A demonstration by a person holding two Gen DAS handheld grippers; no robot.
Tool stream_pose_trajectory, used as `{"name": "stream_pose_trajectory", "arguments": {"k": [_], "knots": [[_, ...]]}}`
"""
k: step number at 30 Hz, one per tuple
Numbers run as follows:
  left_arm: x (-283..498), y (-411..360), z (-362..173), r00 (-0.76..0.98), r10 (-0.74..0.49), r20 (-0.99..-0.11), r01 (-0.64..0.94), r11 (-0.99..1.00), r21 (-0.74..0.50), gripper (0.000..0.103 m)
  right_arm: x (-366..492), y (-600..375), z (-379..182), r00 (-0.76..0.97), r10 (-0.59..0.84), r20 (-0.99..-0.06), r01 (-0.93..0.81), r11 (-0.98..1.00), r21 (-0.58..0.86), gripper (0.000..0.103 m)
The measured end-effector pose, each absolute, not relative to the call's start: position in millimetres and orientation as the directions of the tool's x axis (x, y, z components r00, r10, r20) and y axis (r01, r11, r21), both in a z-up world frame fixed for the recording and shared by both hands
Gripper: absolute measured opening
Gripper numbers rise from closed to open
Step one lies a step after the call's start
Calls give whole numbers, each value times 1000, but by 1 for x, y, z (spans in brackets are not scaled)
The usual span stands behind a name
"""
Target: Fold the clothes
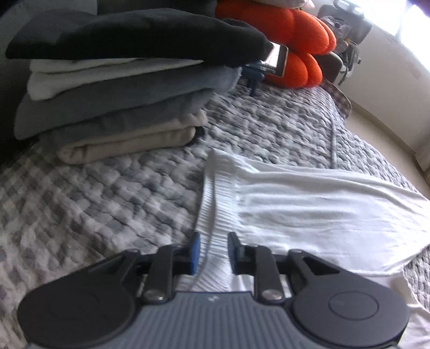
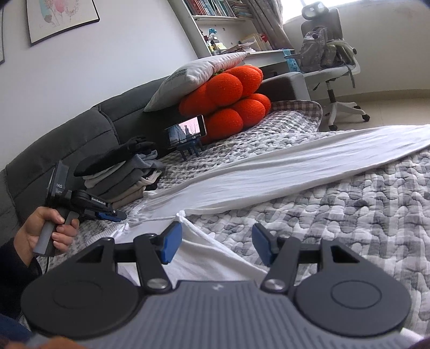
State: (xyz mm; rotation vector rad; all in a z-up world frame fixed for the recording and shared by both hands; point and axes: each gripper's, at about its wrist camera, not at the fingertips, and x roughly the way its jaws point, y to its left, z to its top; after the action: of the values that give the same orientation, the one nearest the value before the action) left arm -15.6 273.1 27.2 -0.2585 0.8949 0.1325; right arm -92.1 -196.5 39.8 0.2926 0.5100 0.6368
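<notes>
- Left gripper point(image 1: 213, 251): jaws a narrow way apart, ribbed waistband of the white garment point(image 1: 309, 212) running between the blue pads point(image 1: 195, 253). Pads look clear of the cloth, so I read it as released, not clenched.
- Right gripper point(image 2: 217, 245): jaws wide apart, nothing pinched. White cloth lies under and beside the left pad; the right pad hangs over bare quilt.
- White garment lies stretched out on the grey checked quilt point(image 1: 94, 204) of the bed, waistband end near me, the rest running away to the right.
- Left wrist view only: close look at the stack of folded clothes point(image 1: 115, 88), black on top, then white, grey and beige layers, sitting on the quilt to the left of the garment.
- Right wrist view only: my left hand point(image 2: 47, 228) wrapped round the handle of the left gripper, at the garment's near corner; also a grey headboard point(image 2: 67, 139), framed picture point(image 2: 59, 18), bookshelf point(image 2: 215, 10), white pillow point(image 2: 193, 72) and office chair point(image 2: 330, 67) with a bag on it.
- Both views: orange plush cushion point(image 2: 231, 104) and a phone point(image 2: 186, 131) on a small blue stand.
- Hard to make out: the left wrist view is blurred, so pad contact with the waistband is uncertain.
- Cut off: far end of the garment runs out of frame on the right; its near part is hidden under my right gripper body.
</notes>
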Motion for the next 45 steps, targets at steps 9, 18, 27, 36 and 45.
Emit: {"name": "stream_pose_trajectory", "arguments": {"k": [9, 18, 27, 36, 45], "knots": [[-18, 277, 25, 608, -40, -793, -209, 955, -209, 23, -90, -190, 37, 679, 640, -358, -493, 760, 423, 62], [-28, 282, 26, 595, -128, -794, -210, 928, -307, 26, -89, -190, 34, 682, 641, -353, -485, 757, 438, 62], [-23, 279, 23, 585, -147, -798, -211, 922, -324, 26, -91, -188, 37, 683, 646, -341, -496, 753, 432, 62], [-17, 268, 17, 612, -111, -783, -168, 949, -266, 4, -92, -185, 38, 682, 651, -334, -505, 749, 430, 62], [-26, 272, 21, 678, -10, -735, -215, 953, -212, 3, -92, -184, 36, 681, 649, -340, -496, 750, 437, 62]]}}
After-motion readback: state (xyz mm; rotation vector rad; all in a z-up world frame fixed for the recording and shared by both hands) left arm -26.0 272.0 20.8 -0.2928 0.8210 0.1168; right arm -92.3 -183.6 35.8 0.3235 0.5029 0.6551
